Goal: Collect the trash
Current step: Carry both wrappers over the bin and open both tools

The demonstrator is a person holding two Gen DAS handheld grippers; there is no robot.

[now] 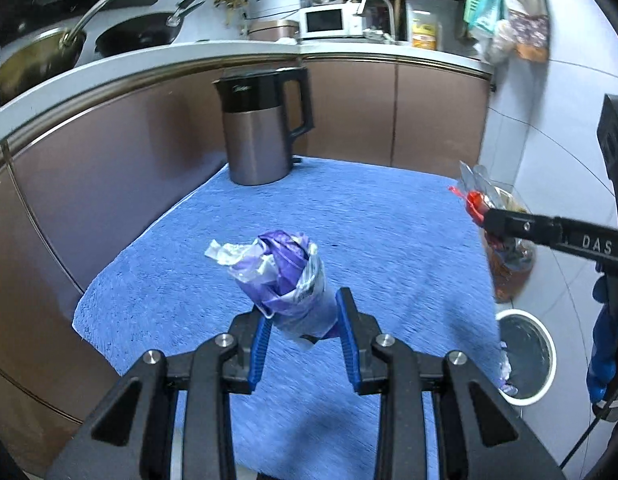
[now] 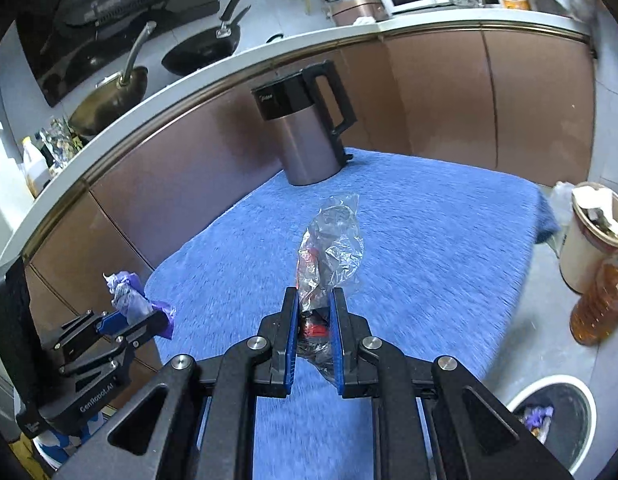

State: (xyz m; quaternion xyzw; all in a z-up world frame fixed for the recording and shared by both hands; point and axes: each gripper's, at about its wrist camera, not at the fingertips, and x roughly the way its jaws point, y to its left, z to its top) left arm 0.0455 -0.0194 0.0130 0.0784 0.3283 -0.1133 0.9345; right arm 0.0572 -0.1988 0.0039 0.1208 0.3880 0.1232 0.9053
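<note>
The left gripper clamps a crumpled purple plastic bag above the blue towel. A kettle stands at the towel's far edge. On the right, the right gripper pinches a clear wrapper.

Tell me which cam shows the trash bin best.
Right wrist: the trash bin sits at lower right with most of its white rim and purple scraps inside visible. Left wrist shows the trash bin too, but the blue cloth edge covers its left side.

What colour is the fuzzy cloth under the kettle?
The fuzzy towel is blue, clearest in the right wrist view.
</note>
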